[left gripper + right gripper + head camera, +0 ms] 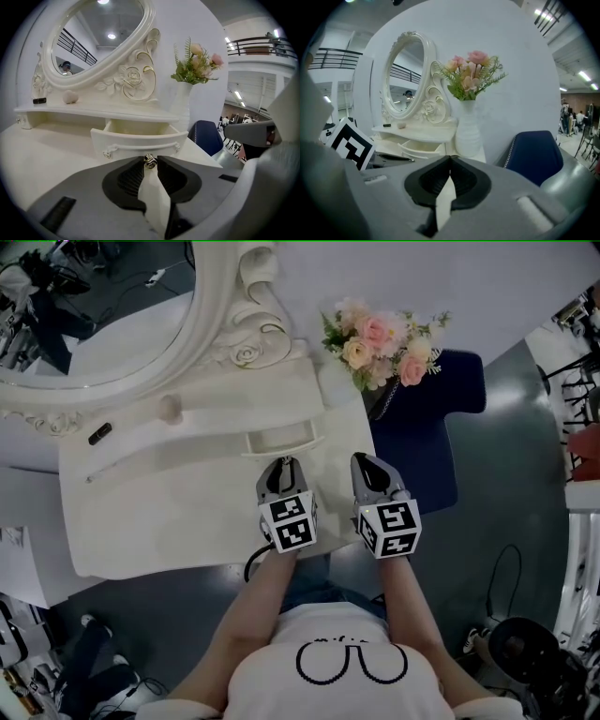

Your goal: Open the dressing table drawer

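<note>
The cream dressing table (159,521) has a small drawer (278,439) under its shelf, standing pulled out with its inside showing. In the left gripper view the drawer front (136,143) faces me, and its small metal knob (150,161) sits pinched between the tips of my left gripper (150,158). In the head view the left gripper (281,463) points at the drawer front. My right gripper (367,461) hovers beside it near the table's right edge, apart from the drawer. Its jaws (450,158) are shut on nothing.
An oval mirror (94,324) in a carved frame stands at the back. A white vase of pink flowers (380,343) sits at the table's right rear corner. A blue chair (427,418) stands to the right. A black item (99,433) and a round pebble (170,409) rest on the shelf.
</note>
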`<state>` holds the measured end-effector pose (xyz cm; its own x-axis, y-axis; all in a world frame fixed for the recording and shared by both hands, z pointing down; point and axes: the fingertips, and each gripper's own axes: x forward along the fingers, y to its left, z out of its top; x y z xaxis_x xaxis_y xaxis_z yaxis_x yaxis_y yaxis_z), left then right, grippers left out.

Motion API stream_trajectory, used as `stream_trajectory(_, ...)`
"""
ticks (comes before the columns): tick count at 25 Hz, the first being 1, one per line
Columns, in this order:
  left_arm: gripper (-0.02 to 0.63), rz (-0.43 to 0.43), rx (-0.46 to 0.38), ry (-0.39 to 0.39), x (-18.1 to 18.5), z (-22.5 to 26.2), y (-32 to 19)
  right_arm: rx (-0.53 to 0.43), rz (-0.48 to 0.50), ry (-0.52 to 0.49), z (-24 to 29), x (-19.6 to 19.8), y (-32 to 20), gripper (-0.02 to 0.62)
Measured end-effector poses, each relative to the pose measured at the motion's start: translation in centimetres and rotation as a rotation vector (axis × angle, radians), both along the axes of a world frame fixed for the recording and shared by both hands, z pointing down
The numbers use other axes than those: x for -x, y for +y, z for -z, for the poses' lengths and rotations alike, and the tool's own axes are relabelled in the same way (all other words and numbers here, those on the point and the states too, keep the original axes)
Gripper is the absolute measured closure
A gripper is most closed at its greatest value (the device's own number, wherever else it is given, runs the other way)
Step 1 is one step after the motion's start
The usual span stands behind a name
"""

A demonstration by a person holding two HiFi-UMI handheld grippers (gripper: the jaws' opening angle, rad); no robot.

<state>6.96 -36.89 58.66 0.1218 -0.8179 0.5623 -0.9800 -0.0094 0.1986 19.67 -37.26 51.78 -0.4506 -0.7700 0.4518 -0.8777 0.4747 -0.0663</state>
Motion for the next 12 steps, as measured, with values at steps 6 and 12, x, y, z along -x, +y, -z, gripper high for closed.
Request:
stream_trajectory(6, 0.517, 0.000, -0.001, 0.012, -0.1, -0.1, 1.1, 0.013, -0.015, 0.002, -0.4, -0.2, 1.3, 0.595)
stream_trajectory(12, 0.434, -0.050, 0.002, 0.015, -0.4, 0.1, 1.5, 0.009, -0.026, 0.004, -0.1, -0.3, 2.0, 0.595)
